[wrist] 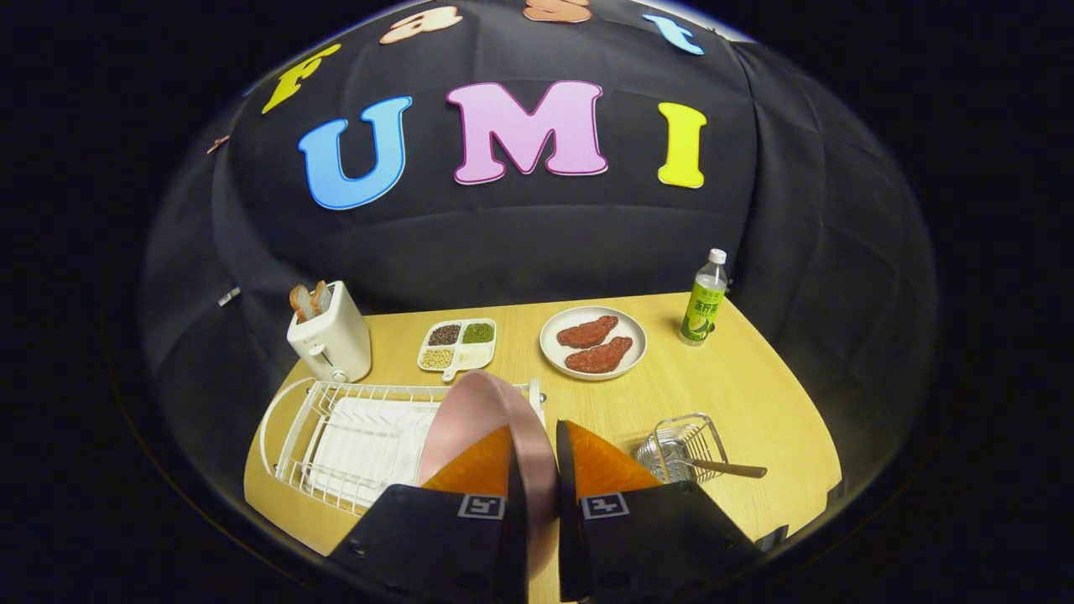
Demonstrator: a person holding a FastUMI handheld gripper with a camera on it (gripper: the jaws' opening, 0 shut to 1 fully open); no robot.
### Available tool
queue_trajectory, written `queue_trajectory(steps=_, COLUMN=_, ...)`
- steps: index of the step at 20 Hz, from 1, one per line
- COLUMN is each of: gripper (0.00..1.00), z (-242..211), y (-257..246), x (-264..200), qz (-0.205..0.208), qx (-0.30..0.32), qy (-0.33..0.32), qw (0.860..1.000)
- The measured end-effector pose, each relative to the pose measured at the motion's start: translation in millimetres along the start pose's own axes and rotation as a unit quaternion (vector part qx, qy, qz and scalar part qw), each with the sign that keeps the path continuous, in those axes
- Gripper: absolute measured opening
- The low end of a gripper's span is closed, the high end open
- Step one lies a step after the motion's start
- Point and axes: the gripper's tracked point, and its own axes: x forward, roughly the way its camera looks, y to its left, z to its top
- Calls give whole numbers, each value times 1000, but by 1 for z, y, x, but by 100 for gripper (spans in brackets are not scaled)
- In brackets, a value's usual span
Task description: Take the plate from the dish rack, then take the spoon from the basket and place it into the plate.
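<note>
The dish rack [352,440] is my landmark: a white wire rack with a white drip tray inside, sitting on the wooden bench [738,394]. Its slots look bare apart from the pink plate [491,419], which stands on edge at the rack's right end.

To the right of the rack, a small wire basket [684,449] holds the spoon [726,468], whose handle sticks out over the basket's right rim and points away from the rack.

Behind the rack stands a white toaster [331,340] with two slices of bread [309,300] in its slots. Beside it is a divided dish [457,346] with dark, green and pale grains in separate compartments. Further right of that, a round white plate [594,342] carries two reddish-brown cutlets [592,344]. A green-labelled bottle [703,300] stands beyond it, near the bench's back corner.

My gripper [537,470] has its jaws drawn close, pinching the pink plate's rim, one finger on each face. The plate is upright and edge-on between them.

Open bench lies between the rack and the basket, and again between the basket and the white plate. The bench's right edge runs close past the basket.
</note>
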Motion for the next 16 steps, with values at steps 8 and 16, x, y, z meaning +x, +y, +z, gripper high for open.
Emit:
queue_trajectory(steps=8, gripper=18, z=-32, y=-60, x=-66, qz=66, qx=53, qy=15, qw=996)
queue_trajectory(steps=16, gripper=18, z=-108, y=-127, x=-78, qz=141, qx=77, qy=94, qw=983)
